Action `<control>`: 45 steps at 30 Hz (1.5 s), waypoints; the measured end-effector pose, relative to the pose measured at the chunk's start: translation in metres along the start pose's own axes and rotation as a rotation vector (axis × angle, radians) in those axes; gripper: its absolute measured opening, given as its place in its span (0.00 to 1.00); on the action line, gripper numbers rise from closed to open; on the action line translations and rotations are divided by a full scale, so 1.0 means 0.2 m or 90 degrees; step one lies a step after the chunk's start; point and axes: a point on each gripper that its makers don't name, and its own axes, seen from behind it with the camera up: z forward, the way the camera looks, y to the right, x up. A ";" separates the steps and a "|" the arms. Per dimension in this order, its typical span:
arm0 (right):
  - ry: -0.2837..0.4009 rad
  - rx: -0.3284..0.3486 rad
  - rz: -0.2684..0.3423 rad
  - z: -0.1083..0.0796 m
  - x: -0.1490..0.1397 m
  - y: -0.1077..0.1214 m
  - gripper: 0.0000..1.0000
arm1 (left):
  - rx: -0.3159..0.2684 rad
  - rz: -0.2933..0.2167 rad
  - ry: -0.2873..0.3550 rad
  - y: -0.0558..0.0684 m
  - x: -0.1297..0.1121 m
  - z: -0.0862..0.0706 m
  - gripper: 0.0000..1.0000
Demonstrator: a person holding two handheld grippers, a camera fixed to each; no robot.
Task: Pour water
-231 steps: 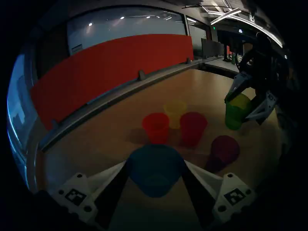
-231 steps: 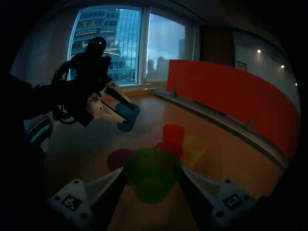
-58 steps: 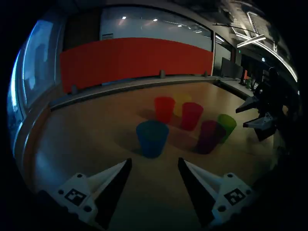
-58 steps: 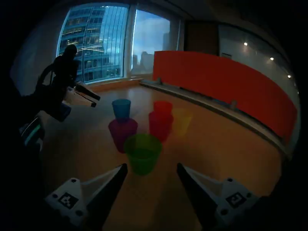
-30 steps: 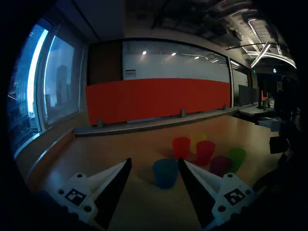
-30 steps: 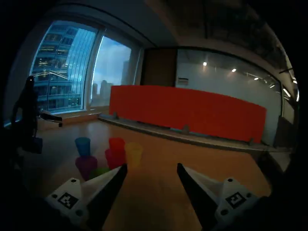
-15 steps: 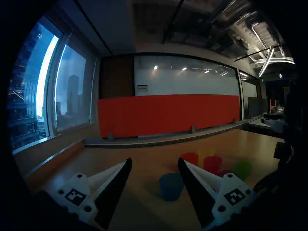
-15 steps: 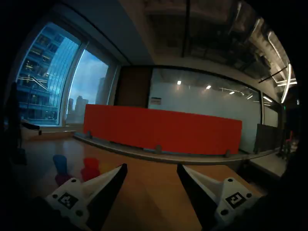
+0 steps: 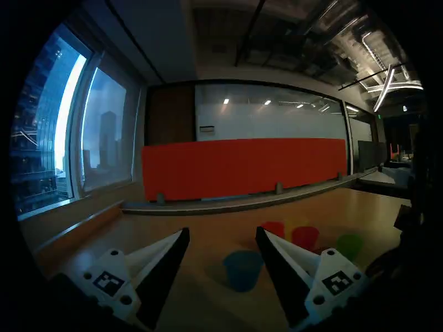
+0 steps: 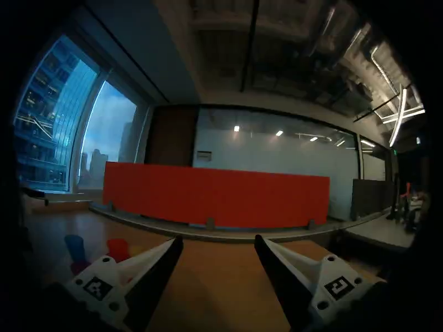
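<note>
**Over the bench, both grippers hanging empty**

Over the wooden bench, the left gripper is hovering with its fingers spread, pinching nothing. Low between those fingers a blue cup is standing upright. A red cup, a darker red cup and a green cup are clustering just behind it to the right. The right gripper is likewise holding its fingers apart and empty. In the right gripper view the blue cup and red cup are sitting far left, beside one finger.
</note>
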 end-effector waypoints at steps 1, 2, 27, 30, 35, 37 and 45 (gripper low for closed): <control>-0.002 -0.001 0.003 0.00 0.00 0.00 1.00 | 0.003 0.003 0.001 0.00 -0.01 0.00 0.88; -0.003 -0.001 0.006 0.00 0.00 0.00 1.00 | 0.005 0.006 0.002 0.00 -0.01 0.00 0.88; -0.041 -0.009 -0.010 -0.06 -0.05 -0.03 1.00 | 0.056 0.007 0.034 -0.04 -0.14 0.05 0.88; -0.044 -0.011 -0.008 -0.05 -0.05 -0.04 1.00 | 0.055 -0.003 0.030 -0.05 -0.17 0.06 0.88; -0.052 -0.005 -0.005 -0.05 -0.07 -0.08 1.00 | 0.053 -0.009 0.033 -0.08 -0.19 0.08 0.88; -0.055 -0.003 -0.006 -0.05 -0.08 -0.09 1.00 | 0.057 -0.014 0.034 -0.09 -0.20 0.08 0.88; -0.057 0.001 -0.011 -0.03 -0.06 -0.12 1.00 | 0.057 -0.031 0.032 -0.12 -0.23 0.09 0.88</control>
